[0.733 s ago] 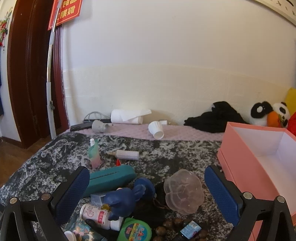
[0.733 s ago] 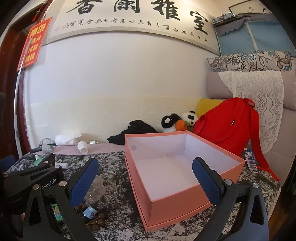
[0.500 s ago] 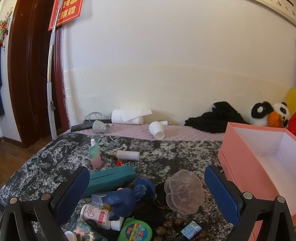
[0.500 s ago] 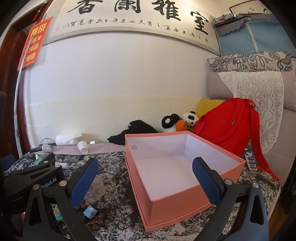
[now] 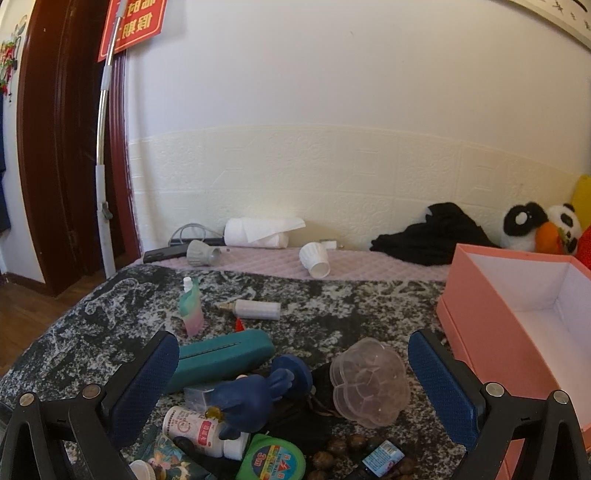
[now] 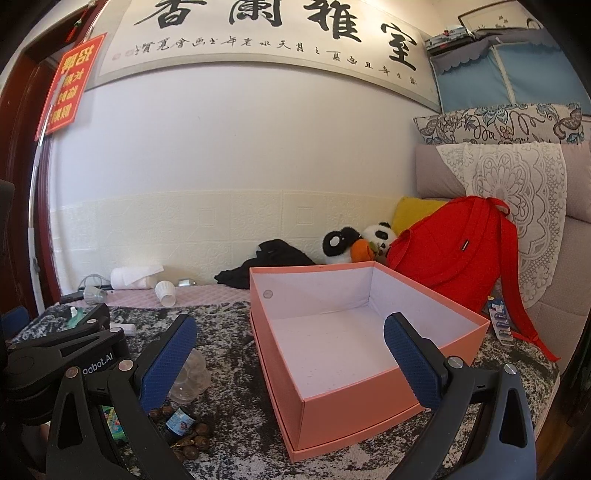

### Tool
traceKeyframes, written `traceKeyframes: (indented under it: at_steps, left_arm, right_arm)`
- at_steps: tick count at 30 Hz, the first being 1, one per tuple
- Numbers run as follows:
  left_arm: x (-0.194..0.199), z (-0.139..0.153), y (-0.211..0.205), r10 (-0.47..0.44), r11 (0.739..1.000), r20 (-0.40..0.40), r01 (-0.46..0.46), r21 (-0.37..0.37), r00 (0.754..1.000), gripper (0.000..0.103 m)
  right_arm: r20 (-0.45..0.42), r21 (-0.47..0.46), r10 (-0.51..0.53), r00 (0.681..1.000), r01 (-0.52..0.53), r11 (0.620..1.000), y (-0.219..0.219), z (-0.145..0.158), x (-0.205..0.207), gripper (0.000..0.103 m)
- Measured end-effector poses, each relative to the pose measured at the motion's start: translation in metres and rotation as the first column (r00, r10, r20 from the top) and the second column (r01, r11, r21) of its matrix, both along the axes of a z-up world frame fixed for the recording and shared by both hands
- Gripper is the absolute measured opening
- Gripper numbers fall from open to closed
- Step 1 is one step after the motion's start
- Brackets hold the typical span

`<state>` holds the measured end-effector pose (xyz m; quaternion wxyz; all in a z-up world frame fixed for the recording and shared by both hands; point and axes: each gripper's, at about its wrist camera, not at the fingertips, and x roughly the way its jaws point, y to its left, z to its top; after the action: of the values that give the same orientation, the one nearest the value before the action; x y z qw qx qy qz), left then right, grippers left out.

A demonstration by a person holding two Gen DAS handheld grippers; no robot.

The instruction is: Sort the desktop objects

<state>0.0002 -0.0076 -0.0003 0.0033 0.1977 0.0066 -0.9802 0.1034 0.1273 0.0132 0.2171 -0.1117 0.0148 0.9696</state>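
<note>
Light: bright, even daylight; the white wall is well lit.
Shadows: soft, faint.
Distortion: strong fisheye bending, dark corners in the right wrist view.
Focus: mostly sharp, edges slightly soft.

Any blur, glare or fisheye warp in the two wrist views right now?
Left wrist: sharp, no motion blur; wall panelling bows; soft daylight, mild glare on the clear plastic container. Right wrist: sharp, dark vignette in the corners, calligraphy scroll curves strongly, pink box evenly lit.

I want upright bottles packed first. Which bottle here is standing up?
The green-pink bottle with the white cap stands upright; the white dropper bottle and the pink-label bottle lie on their sides.
</note>
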Motion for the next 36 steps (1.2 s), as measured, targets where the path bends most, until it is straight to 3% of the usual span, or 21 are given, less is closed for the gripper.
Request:
traceKeyframes:
  at_steps: [36]
  left_arm:
    - [-0.0035, 0.0005, -0.0062, 0.014, 1.000, 0.023, -0.015, 0.002, 1.000, 0.102]
  right_arm:
    - [0.005, 0.003, 0.007, 1.000, -0.007, 1.000, -0.0015, 0.0004, -0.0018, 0.103]
